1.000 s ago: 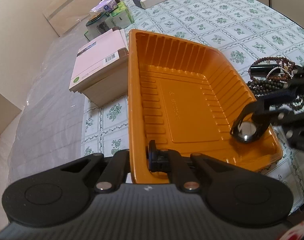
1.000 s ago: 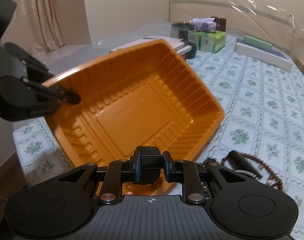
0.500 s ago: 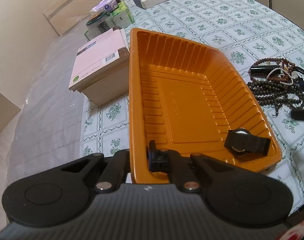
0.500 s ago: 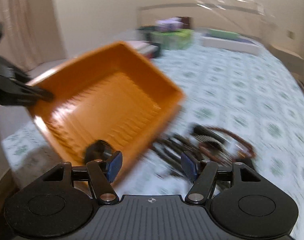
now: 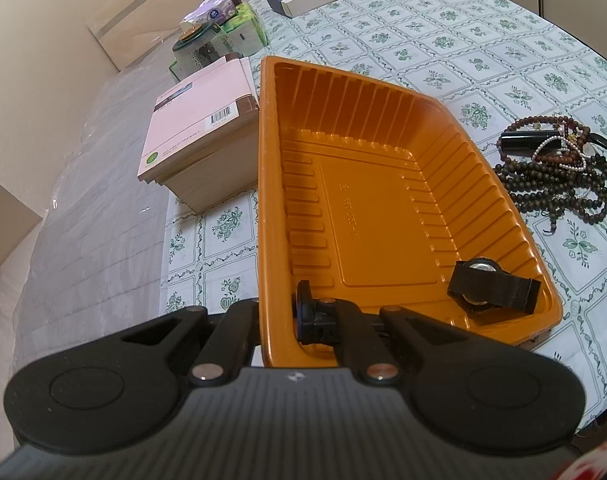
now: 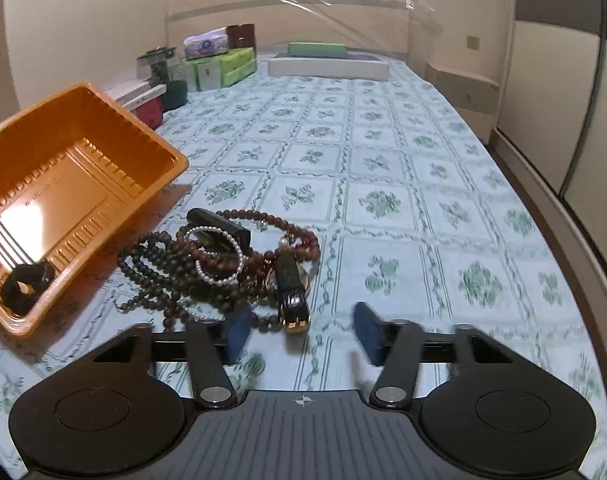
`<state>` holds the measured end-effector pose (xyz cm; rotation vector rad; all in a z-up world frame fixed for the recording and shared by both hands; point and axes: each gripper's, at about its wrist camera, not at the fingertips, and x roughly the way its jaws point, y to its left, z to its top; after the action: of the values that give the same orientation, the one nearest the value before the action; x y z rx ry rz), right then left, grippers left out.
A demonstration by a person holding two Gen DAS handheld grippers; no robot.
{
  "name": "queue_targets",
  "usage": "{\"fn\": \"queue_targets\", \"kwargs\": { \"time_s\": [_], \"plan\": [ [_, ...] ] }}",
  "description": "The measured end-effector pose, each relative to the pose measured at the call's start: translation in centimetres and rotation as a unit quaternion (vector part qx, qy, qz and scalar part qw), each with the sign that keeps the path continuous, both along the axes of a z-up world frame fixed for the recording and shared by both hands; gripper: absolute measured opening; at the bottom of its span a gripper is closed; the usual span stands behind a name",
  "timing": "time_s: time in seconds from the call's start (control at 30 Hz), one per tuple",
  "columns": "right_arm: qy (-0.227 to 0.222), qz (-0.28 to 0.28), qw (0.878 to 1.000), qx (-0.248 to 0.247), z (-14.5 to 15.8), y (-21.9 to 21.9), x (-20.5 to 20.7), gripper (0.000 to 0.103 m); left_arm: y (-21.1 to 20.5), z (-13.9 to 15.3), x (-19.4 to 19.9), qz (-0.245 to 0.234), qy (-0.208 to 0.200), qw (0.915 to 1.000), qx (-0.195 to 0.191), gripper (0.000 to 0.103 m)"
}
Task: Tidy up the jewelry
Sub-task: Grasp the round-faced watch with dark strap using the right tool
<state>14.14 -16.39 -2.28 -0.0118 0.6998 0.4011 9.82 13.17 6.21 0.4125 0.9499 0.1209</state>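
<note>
Left tool (image 5: 277, 320) clamped on the near rim of the orange tray (image 5: 383, 208); outer finger hidden behind the tray wall, only the inner pad visible inside. Tray raised at an angle above the floral cloth (image 6: 383, 168), its shadow visible on the cloth under the far corner; whether any part touches the cloth not determinable. Embossed lettering on the tray floor too small to read.

Right tool (image 6: 299, 334) spread wide, blue pads apart, nothing between them; fingertips slightly blurred. Positioned just short of the jewelry pile (image 6: 223, 264), left pad at the pile's near edge; contact not determinable.

Inside the tray, in the corner nearest the pile: a black watch (image 5: 487, 286), round metallic case partly covered by its own strap, dial not legible.

Jewelry pile just beside the tray on the cloth, apart from it. Tangled, individual pieces hard to separate: dark bead strands (image 6: 151, 264), reddish-brown bead strands (image 6: 299, 240), a small white pearl bracelet (image 6: 219, 256), a black cylinder (image 6: 219, 226) lying across the top, and a black strap with a gold-coloured end (image 6: 293, 300) nearest the right tool.

Beyond the tray: a pale box with a barcode (image 5: 195, 128), tissue packs (image 6: 219, 64) and a long white box (image 6: 327, 66), labels unreadable.
</note>
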Motion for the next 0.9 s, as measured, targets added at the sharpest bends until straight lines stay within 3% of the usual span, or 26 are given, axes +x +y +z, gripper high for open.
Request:
{"fn": "queue_targets", "kwargs": {
  "time_s": [0.13, 0.23, 0.9],
  "plan": [
    [0.009, 0.013, 1.000, -0.022, -0.9, 1.1, 1.4, 0.034, 0.0, 0.0, 0.0, 0.000, 0.001, 1.0000, 0.001, 0.002],
    [0.020, 0.020, 0.999, -0.028, -1.3, 1.4, 2.0, 0.017, 0.0, 0.0, 0.0, 0.000, 0.001, 1.0000, 0.001, 0.002],
    [-0.010, -0.008, 0.999, -0.034, 3.0, 0.1, -1.0, 0.015, 0.0, -0.1, 0.1, -0.002, 0.000, 1.0000, 0.001, 0.002]
  ]
}}
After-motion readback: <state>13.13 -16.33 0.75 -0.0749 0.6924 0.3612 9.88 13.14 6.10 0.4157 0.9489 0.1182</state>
